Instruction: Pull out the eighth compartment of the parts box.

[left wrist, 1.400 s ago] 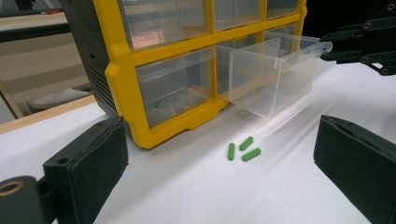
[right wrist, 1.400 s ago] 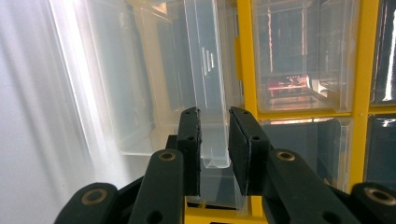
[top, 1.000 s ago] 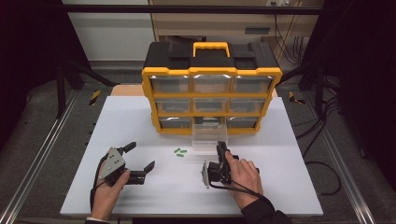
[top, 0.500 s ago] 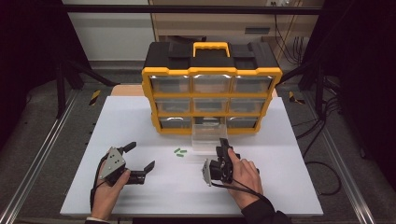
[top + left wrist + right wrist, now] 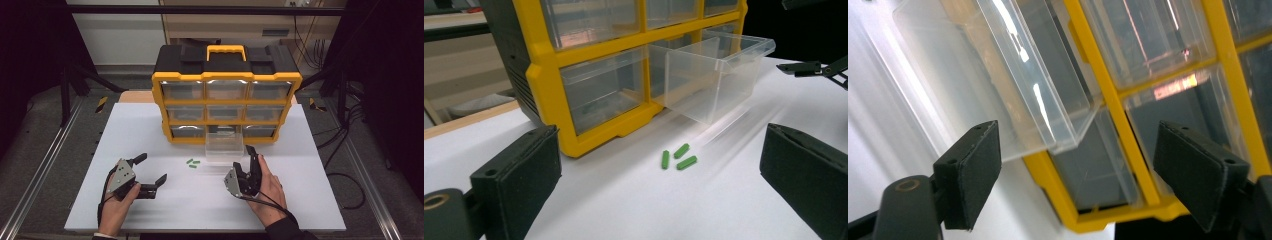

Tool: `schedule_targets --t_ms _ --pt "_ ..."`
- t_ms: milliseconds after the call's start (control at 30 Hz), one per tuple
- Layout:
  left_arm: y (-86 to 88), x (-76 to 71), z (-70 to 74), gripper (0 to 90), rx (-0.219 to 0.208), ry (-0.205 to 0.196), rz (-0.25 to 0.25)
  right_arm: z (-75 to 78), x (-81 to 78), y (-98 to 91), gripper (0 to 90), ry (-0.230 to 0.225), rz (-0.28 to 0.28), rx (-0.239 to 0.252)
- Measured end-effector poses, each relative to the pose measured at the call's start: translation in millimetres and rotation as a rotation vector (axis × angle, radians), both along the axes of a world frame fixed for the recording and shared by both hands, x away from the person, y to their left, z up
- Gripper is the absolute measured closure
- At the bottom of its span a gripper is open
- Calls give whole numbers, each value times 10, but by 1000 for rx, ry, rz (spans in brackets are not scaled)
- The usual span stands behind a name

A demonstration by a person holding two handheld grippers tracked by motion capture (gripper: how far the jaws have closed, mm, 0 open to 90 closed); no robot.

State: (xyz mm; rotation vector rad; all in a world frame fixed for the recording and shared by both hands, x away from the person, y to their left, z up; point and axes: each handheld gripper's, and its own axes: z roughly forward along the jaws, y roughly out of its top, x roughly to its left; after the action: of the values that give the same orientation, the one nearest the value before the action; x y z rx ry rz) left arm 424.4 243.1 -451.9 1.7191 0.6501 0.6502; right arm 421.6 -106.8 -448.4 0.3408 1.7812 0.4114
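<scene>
The contents of the cabinet's (image 5: 226,100) closed drawers are hard to make out through the cloudy plastic; in the left gripper view something dark lies in the lower left one, too blurred to name. In the right gripper view the cabinet runs off the top and right edges, and the scene is tilted.

The yellow and black cabinet stands at the centre of the high view on the white table (image 5: 310,200), with a yellow handle (image 5: 226,51) on top. Its bottom middle drawer (image 5: 224,147) is pulled out towards the lower part of the frame; it is clear and looks empty. Three small green pieces (image 5: 192,163) lie on the table just left of that drawer, close together.

The left gripper (image 5: 151,173), at lower left, has its jaws wide apart and holds nothing. The right gripper (image 5: 250,162), at lower centre-right near the drawer's front, is also spread wide and empty.
</scene>
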Motion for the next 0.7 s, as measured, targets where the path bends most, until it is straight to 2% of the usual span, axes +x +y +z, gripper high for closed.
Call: schedule_targets --t_ms 33,67,133,200,233,467,533,600,633,700 --pt "0 0 -5 25 5 1 3 -3 -14 -18 189 -2 -7 26" --pt "0 0 -5 25 5 1 3 -3 -14 -18 189 -2 -7 26" --pt "13 -10 1 25 -4 0 16 6 -60 -85 186 -1 -12 72" --pt "19 -17 7 25 -10 -1 22 0 -83 -138 180 -2 -30 63" --pt "30 -32 14 25 -23 -4 25 -4 -97 -172 173 -4 -42 38" --pt "52 -7 15 25 -34 -8 24 4 -124 -378 159 9 -63 70" --pt "56 -4 22 24 -23 -12 23 -1 -121 -440 158 -11 -79 75" --pt "64 -3 25 24 -24 -13 25 6 -127 -472 156 -1 -78 60" --pt "82 -1 21 25 -23 -14 33 -11 -122 -507 142 -1 -77 77" --pt "95 1 22 24 -24 -10 42 -27 -129 -552 134 10 -77 82"
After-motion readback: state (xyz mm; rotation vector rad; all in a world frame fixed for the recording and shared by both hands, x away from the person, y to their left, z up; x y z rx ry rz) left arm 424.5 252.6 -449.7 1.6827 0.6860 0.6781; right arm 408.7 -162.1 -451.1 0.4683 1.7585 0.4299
